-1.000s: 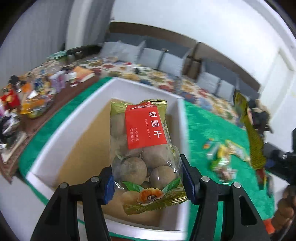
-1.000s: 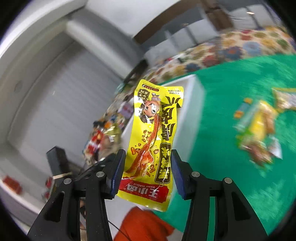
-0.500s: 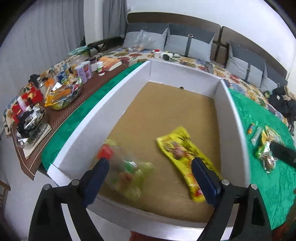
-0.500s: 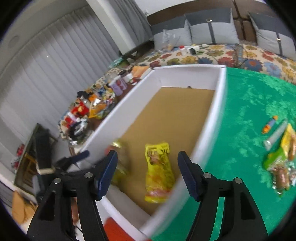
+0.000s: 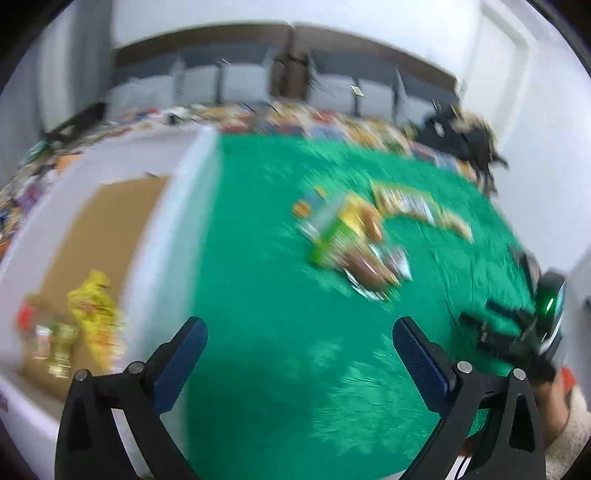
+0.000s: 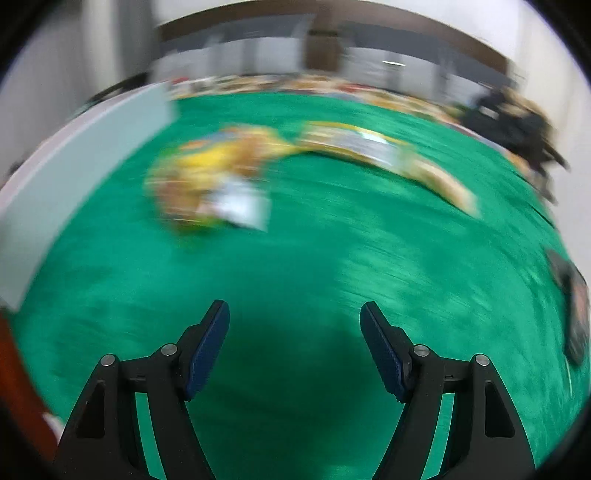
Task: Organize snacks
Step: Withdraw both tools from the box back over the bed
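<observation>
Left wrist view: blur smears snack pile (image 5: 354, 240); both claws, left (image 5: 297, 338) & right (image 6: 293, 328), empty, spreading wider.

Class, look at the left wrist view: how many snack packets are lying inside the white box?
2. The yellow packet lies near the box's right wall; the red-labelled clear packet lies just left of it. The view is blurred, and the box's near end is cut off, so more may be hidden.

It looks like a home living room: behind the green cloth (image 5: 280, 280) stands a long sofa (image 5: 236, 79) with grey cushions against a white wall (image 5: 207, 22).
</observation>
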Action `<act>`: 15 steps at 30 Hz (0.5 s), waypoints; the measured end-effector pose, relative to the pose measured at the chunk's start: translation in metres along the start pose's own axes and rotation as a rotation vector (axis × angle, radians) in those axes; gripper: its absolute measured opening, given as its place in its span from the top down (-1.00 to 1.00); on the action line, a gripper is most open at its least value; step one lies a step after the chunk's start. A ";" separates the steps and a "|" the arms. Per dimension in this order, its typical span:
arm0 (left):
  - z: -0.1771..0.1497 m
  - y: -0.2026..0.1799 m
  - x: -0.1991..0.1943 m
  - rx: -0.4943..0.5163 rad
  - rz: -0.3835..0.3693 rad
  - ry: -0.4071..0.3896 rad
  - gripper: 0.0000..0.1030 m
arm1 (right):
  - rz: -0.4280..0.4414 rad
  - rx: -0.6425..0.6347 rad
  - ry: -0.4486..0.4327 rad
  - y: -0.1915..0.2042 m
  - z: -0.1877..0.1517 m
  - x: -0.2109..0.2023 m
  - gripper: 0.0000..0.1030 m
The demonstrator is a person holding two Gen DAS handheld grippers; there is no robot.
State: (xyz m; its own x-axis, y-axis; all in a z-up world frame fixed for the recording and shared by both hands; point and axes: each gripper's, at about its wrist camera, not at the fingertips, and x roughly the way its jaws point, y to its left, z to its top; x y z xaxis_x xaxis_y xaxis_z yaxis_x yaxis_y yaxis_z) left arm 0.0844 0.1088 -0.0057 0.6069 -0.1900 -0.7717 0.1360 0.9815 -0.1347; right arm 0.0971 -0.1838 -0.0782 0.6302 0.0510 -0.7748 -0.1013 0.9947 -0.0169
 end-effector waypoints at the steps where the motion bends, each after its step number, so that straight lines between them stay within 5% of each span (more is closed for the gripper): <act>1: -0.004 -0.013 0.016 0.017 0.001 0.025 -0.94 | -0.007 0.033 0.006 -0.011 0.000 0.003 -0.49; 5: -0.014 -0.039 0.074 0.022 0.029 0.115 -0.94 | -0.027 0.138 0.036 -0.052 0.010 0.016 -0.49; 15: -0.008 -0.032 0.131 -0.022 0.133 0.106 -0.94 | -0.050 0.136 0.020 -0.046 0.016 0.025 -0.49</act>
State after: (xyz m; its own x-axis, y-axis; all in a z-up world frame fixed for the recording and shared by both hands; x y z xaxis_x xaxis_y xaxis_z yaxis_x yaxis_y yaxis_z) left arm 0.1532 0.0527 -0.1074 0.5326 -0.0563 -0.8445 0.0422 0.9983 -0.0399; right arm 0.1296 -0.2272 -0.0871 0.6163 0.0003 -0.7875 0.0358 0.9990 0.0284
